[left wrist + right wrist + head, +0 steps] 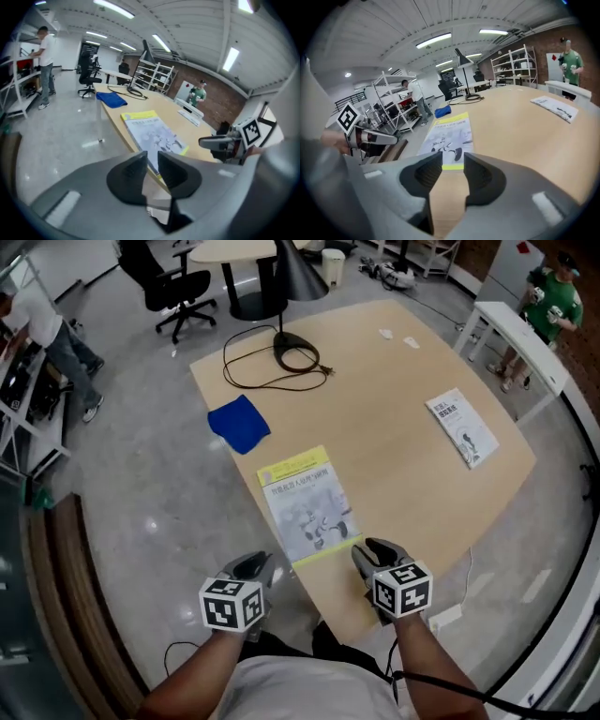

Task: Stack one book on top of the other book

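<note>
A: Where are the books?

B: Both lie flat on the table (394,484), well apart. The near book (307,505), edged in yellow, sits by the table's near edge. The far book (461,427), white, lies over toward the right side.

A: And the left tool?

B: The left tool (150,161) has its jaws a narrow gap apart, with nothing between them. It hangs just off the table's edge, beside the near book's near left corner, and it points downward.

A: The right one?

B: The right tool (453,164) is spread wider and is also pinching nothing. It is over bare table, just short of the near book's yellow bottom edge, by the right corner.

A: Is either touching the book?

B: No, both stand clear of it.

A: Anything else on the table?

B: A blue cloth (239,424) lies beyond the near book by the left edge. A black cable (281,367) is looped farther back.
</note>
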`<state>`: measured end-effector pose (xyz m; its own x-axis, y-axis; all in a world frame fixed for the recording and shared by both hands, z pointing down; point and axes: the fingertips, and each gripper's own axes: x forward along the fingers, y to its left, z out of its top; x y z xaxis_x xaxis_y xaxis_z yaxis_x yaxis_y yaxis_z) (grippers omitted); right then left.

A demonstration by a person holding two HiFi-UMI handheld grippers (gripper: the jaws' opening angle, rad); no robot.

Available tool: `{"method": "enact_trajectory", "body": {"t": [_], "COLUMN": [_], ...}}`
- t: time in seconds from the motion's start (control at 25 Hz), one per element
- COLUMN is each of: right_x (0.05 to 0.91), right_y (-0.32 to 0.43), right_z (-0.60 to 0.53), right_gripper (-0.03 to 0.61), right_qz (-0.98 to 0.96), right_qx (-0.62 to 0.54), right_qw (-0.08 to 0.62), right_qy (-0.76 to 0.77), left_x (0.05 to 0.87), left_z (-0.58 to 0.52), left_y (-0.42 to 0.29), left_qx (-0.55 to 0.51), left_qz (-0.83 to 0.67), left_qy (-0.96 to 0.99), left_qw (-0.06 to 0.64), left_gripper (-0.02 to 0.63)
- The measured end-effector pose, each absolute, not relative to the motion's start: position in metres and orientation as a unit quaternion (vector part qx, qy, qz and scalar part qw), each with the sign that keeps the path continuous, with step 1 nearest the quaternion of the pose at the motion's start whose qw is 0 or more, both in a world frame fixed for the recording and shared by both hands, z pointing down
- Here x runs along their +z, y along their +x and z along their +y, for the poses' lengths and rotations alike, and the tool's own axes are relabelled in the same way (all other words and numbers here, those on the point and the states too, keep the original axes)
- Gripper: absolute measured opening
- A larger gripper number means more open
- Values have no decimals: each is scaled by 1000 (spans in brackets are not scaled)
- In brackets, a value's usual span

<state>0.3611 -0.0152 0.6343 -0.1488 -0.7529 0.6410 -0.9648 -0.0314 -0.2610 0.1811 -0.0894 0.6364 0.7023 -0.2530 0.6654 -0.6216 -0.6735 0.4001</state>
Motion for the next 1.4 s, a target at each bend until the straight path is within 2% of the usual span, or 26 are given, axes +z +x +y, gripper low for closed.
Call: {"method": "enact_trajectory", "body": {"t": [0.04, 0.24, 0.32, 0.4, 0.64, 0.84, 1.4], "right_x": [643, 680, 686, 689, 694, 693, 696], "right_y": [364, 380, 381, 378, 372, 371, 346], "right_z": [-22, -46, -49, -50, -50, -49, -10], "right_gripper": [143, 173, 187, 193, 193, 193, 192], "right_qz": [-683, -685, -685, -690, -706, -717, -737], "right_qx": [343, 354, 365, 372, 382, 377, 385], "right_qw": [166, 213, 214, 209, 200, 192, 214], "right_qy": [623, 600, 593, 585, 562, 555, 512], "left_x": [644, 676, 682, 686, 702, 700, 702], "left_z": [-86, -72, -66, -63, -63, -64, -44], "left_y": [184, 198, 201, 205, 216, 223, 202], "left_qx": [288, 267, 258, 250, 251, 256, 282], "left_qz": [-266, -313, -317, -318, -318, -317, -295], "left_qy": [858, 827, 819, 811, 799, 809, 810], "left_qw": [332, 384, 402, 422, 444, 424, 421], "left_gripper": [88, 149, 190, 201, 196, 152, 140]}}
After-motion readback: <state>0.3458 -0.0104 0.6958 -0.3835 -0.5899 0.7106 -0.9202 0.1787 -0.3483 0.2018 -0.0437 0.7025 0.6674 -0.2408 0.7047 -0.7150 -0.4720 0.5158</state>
